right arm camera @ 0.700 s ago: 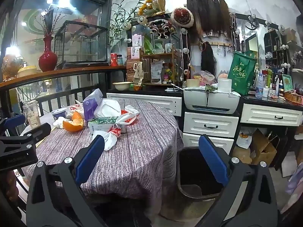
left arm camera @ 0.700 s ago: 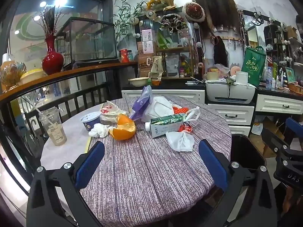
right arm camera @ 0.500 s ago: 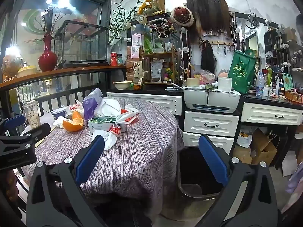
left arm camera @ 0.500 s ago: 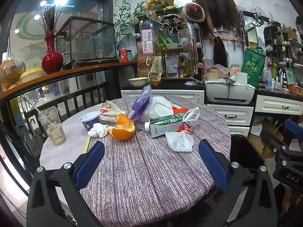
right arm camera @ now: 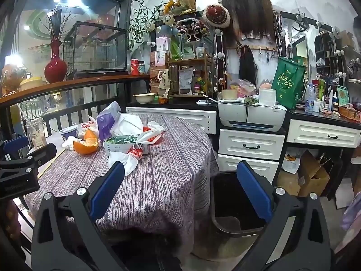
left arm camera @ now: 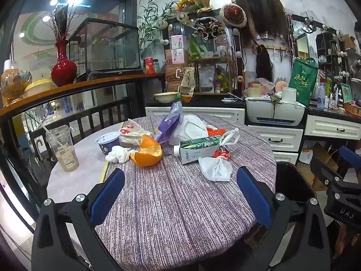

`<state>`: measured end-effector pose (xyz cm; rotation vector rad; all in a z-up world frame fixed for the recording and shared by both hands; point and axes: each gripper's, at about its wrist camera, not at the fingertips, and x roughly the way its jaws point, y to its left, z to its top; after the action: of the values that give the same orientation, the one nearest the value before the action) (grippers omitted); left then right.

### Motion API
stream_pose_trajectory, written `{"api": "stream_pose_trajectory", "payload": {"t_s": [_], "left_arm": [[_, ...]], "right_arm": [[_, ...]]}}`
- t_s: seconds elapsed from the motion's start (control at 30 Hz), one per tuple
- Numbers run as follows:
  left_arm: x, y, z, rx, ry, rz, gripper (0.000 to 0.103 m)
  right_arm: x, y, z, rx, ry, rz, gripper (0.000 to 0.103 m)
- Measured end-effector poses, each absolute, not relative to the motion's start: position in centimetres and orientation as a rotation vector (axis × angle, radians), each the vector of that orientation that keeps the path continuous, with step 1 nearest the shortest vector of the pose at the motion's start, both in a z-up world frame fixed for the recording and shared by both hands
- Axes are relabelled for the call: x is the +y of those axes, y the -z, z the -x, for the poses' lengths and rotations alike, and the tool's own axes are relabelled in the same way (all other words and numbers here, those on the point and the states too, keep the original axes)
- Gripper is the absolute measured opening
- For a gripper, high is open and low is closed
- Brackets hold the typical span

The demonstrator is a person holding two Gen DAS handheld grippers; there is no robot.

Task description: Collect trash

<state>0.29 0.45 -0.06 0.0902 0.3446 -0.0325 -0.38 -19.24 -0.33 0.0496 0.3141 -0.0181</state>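
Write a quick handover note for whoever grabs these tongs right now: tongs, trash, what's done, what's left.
Left tongs: open, empty, short of the trash.
Right tongs: open, empty, between table edge and bin.
Trash on the table: orange peel, carton, white bag, tissue, small tub, drink cup.
Black bin stands on the floor beside the table.
Done: nothing collected yet.
Left: everything into the bin.

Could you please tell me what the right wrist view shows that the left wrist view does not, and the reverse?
Only the right wrist view shows the inside bottom of the black bin and the cardboard box on the floor. Only the left wrist view shows the plastic cup whole, with its straw. Both show the orange peel, the milk carton, the white bag and open, empty grippers.
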Motion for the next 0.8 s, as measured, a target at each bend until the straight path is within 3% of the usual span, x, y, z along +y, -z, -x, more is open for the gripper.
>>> {"api": "stream_pose_trajectory", "payload": {"t_s": [0.8], "left_arm": [[0.29,0.4,-0.44,0.361,0.036,-0.097,0.098]], "right_arm": [[-19.39,0.08,0.25,0.316,0.022,-0.052,0.098]]}}
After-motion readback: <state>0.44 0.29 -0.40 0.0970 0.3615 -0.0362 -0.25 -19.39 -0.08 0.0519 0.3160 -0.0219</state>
